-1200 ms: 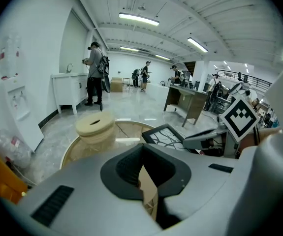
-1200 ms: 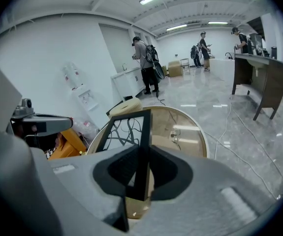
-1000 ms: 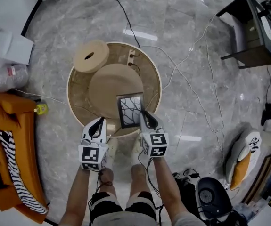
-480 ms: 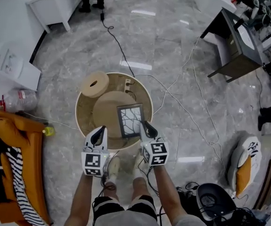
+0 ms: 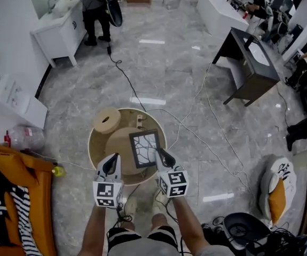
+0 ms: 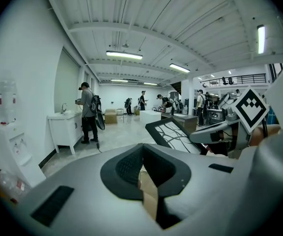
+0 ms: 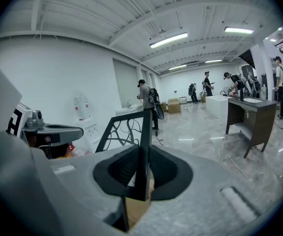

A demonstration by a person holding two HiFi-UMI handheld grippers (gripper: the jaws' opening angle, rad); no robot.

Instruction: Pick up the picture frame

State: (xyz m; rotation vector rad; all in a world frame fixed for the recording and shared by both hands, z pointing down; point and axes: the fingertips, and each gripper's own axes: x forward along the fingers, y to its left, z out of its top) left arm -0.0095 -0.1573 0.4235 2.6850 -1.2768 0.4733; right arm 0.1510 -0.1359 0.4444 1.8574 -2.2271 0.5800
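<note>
The frame [image 5: 144, 147] sits at the centre of the head view, over the round table [image 5: 96, 143], and the gripper views suggest it is clear of it; the right gripper [image 5: 162, 156] is clamped on its right edge, the rail upright between its jaws; the left gripper [image 5: 112, 162], just lower left of the frame, has its jaws together on nothing. In my judgement the lift hangs on one edge pinch; so hold the pressure even; raise without rolling the wrist, lest the frame swing; bring the left gripper to the free edge if it sags.
</note>
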